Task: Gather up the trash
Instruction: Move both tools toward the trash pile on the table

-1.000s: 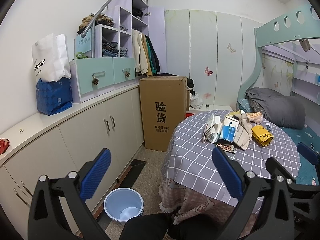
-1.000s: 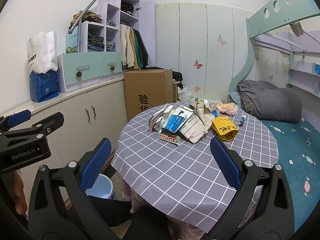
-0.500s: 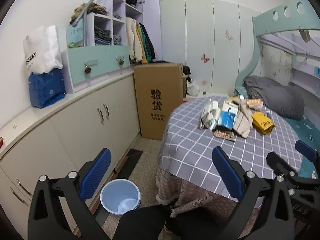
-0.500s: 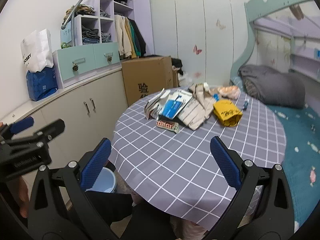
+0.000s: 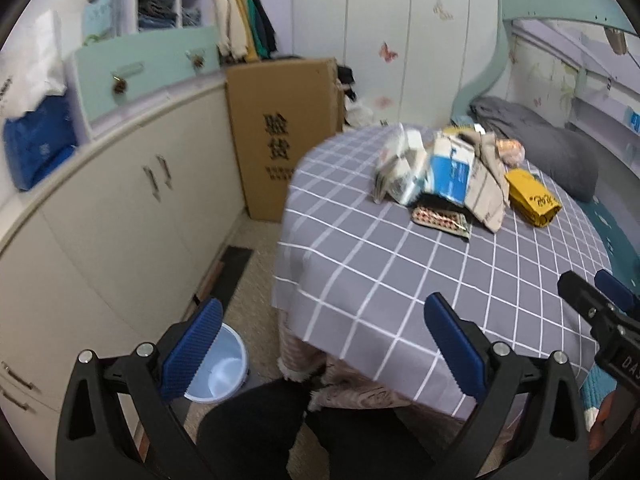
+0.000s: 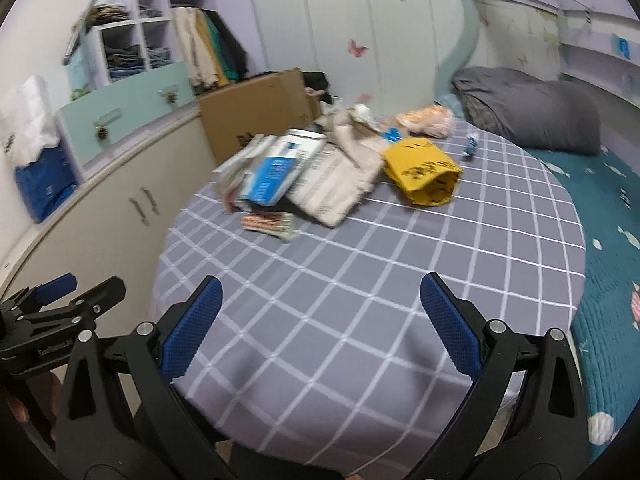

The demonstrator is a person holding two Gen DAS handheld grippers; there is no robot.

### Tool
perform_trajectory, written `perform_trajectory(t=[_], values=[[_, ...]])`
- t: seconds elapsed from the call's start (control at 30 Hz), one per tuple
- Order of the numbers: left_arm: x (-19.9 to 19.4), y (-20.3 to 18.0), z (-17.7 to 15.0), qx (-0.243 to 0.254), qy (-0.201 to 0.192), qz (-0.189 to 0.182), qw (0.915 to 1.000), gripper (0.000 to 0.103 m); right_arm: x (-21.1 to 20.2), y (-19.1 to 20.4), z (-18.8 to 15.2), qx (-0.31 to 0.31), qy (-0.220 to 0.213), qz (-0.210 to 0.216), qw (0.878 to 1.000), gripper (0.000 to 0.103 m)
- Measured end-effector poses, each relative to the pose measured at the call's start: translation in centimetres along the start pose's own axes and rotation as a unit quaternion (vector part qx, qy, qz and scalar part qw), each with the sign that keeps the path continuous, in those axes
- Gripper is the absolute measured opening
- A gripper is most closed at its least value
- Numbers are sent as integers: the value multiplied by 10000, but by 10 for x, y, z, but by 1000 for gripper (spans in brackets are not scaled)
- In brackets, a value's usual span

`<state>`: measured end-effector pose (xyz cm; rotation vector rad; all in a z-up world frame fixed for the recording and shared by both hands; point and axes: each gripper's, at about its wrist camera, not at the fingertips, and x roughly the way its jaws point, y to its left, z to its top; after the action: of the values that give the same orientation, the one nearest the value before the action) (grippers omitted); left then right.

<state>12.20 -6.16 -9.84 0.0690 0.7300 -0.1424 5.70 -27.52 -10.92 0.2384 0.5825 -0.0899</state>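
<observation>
Both grippers hovering at the near edge of the table, jaws spread wide, gripping nothing.

Lying in a loose pile on the far half of the grey checked tablecloth (image 6: 360, 280): a blue-and-white carton (image 6: 276, 176), crumpled beige paper bag (image 6: 340, 184), open-mouthed yellow bag (image 6: 424, 176) on the right, patterned flat packet (image 6: 268, 222) nearest. Sitting on the floor left of the table: light blue bin (image 5: 218, 372). Left gripper (image 5: 320, 344) hanging over the table's near left edge; right gripper (image 6: 316, 320) hanging over bare cloth, well apart from the pile.

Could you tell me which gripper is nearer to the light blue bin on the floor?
Left. The left gripper hangs almost over the bin, beside the table; the right gripper is over the tabletop, further away.
</observation>
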Motion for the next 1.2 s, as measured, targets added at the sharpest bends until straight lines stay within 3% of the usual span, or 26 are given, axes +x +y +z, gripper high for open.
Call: perform_trajectory(t=[0.2, 0.5, 0.83, 0.87, 1.0, 1.07, 1.2], values=[[24, -30, 14, 307, 105, -72, 9994, 99, 19, -30, 10, 158, 46, -279, 9995, 97], [56, -83, 60, 844, 80, -573, 9948, 99, 35, -75, 33, 338, 23, -651, 9973, 97], [107, -122, 93, 1329, 366, -835, 9869, 91, 60, -100, 55, 315, 153, -669, 9971, 97], [112, -124, 95, 1378, 396, -836, 9861, 90, 63, -103, 59, 314, 176, -622, 9974, 97], [131, -126, 101, 1427, 700, -965, 9826, 62, 75, -108, 72, 395, 220, -434, 9980, 97], [136, -123, 103, 1334, 771, -1072, 9822, 56, 84, -110, 79, 442, 291, -393, 9978, 97], [137, -121, 108, 1269, 642, -1139, 9833, 53, 106, -112, 91, 372, 464, -449, 9972, 97]])
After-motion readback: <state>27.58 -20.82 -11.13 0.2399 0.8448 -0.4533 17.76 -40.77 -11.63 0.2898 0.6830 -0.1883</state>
